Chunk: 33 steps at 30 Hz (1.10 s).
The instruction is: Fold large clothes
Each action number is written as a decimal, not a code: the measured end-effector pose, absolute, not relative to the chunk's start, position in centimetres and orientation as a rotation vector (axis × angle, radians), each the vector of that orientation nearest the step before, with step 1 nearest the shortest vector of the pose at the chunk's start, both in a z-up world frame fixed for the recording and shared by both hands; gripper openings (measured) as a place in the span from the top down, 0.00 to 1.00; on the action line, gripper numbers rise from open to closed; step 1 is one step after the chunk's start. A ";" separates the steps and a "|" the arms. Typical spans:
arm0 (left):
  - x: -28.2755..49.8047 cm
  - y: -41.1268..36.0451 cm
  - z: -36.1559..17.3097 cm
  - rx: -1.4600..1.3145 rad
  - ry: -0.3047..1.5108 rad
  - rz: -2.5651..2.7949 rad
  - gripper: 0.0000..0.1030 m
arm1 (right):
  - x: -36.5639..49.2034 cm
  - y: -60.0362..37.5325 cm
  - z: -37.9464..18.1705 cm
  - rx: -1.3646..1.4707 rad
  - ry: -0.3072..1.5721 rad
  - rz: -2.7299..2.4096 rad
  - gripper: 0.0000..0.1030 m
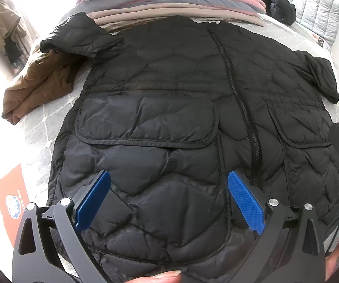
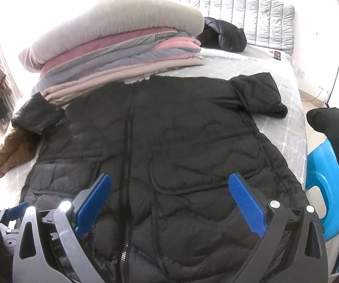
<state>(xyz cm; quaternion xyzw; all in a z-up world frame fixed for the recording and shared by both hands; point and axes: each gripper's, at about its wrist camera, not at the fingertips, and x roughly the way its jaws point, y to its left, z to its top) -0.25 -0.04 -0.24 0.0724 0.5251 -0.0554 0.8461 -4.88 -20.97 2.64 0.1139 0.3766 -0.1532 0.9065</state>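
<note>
The left tool (image 1: pixel 169 202) is hovering over the hem end of the jacket, its blue pads standing wide apart with nothing between them. The right tool (image 2: pixel 169 200) is hanging likewise over the hem on the other side of the zip, pads apart and gripping nothing.

The black quilted jacket (image 1: pixel 181 99) is lying front up and spread flat on the bed (image 2: pixel 287 108), hem toward the cameras, collar toward the far end. The zip (image 1: pixel 242 108) is running closed down the middle, with a flap pocket (image 1: pixel 145 120) on each side. Both sleeves are lying out to the sides: the left sleeve (image 1: pixel 79 35) is resting partly on a brown garment (image 1: pixel 39 85), and the right sleeve (image 2: pixel 259 92) is lying on bare mattress.

Beyond the collar, a stack of folded bedding (image 2: pixel 122 49) is sitting just beside or touching the jacket. A second dark jacket (image 2: pixel 223 35) is lying near the headboard.

Assessment: the laying-out is appearing complete, but no fold is showing yet. Sleeves, side folds and the lengthwise fold are all remaining.
</note>
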 end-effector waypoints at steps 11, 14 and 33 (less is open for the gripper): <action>-0.3 0.0 -0.3 0.148 1.113 -0.122 0.07 | -4.9 -20.8 2.4 0.212 0.789 -0.328 0.06; -0.3 0.0 -0.3 0.148 1.113 -0.125 0.07 | -4.8 -20.7 2.4 0.208 0.792 -0.328 0.06; -0.4 -0.2 -0.3 0.155 1.106 -0.121 0.07 | -4.7 -20.9 2.2 0.210 0.800 -0.327 0.06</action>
